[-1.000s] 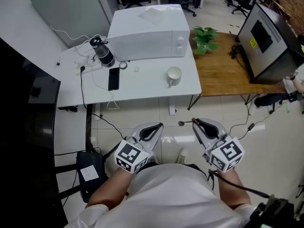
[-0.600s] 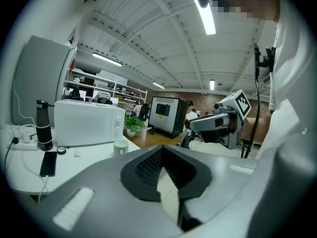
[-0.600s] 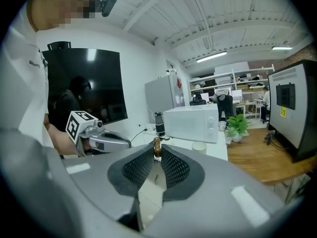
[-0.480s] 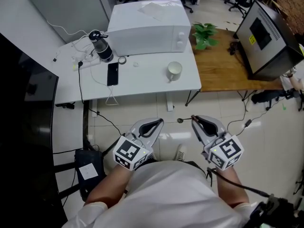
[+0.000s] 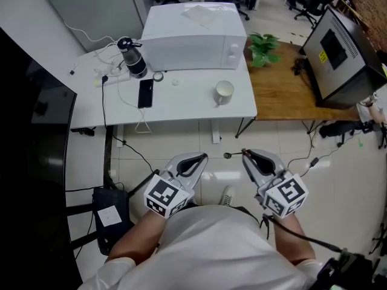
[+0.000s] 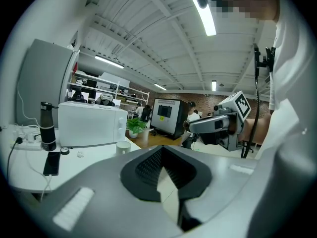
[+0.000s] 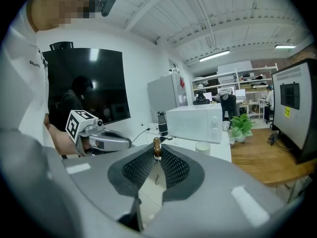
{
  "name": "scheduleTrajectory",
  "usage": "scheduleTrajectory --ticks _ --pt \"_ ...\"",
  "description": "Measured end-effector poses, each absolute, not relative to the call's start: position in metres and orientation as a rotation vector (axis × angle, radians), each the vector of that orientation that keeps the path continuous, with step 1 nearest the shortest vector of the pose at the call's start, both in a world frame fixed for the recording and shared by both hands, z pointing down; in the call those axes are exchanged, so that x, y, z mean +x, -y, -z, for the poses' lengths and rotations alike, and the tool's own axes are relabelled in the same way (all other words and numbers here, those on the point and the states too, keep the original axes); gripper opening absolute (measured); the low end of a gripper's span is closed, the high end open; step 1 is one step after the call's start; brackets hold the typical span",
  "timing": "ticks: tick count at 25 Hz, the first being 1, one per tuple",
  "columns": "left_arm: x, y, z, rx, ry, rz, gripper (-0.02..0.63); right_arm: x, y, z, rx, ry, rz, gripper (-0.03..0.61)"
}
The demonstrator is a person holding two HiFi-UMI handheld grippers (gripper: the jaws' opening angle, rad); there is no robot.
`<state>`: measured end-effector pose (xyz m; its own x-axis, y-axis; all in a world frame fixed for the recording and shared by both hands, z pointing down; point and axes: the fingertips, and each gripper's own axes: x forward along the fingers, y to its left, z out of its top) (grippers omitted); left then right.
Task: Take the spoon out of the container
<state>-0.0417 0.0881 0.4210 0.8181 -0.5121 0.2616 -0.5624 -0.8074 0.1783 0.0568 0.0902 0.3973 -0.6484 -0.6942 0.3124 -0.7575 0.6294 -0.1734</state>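
A small spoon (image 5: 228, 156) sticks out to the left from my right gripper (image 5: 245, 153), which is shut on its handle; the brown handle end (image 7: 157, 145) shows between the pads. The spoon hangs over the floor, well short of the white table (image 5: 187, 110). The white mug (image 5: 223, 92) stands near the table's right front corner, also seen in the right gripper view (image 7: 202, 147). My left gripper (image 5: 202, 157) is held beside the right one, close to the body, shut with nothing between its jaws (image 6: 161, 148).
On the table stand a white microwave (image 5: 193, 35), a black flask (image 5: 132, 58) and a black phone (image 5: 145, 93). A wooden desk (image 5: 290, 89) with a plant (image 5: 263, 46) and a monitor (image 5: 338, 47) adjoins on the right. Cables and a black box (image 5: 112, 216) lie on the floor.
Both grippers have kept their hold and pose. The spoon and right gripper have drifted slightly left, and the view has shifted a little over the table.
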Motion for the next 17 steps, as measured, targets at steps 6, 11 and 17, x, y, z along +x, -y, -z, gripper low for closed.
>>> scheduleTrajectory --ticks 6,11,17 --pt "-0.0429 -0.0917 -0.4207 2.758 0.826 -0.311 0.005 0.0601 -0.088 -0.3963 1.197 2.642 -0.429 0.051" --pt "-0.0436 -0.0906 -0.4217 2.753 0.833 -0.311 0.004 0.0623 -0.0883 -0.3977 1.196 2.637 -0.427 0.051" --pt "-0.041 -0.092 -0.4269 2.752 0.82 -0.33 0.005 0.0611 -0.091 -0.399 1.189 2.636 -0.428 0.051"
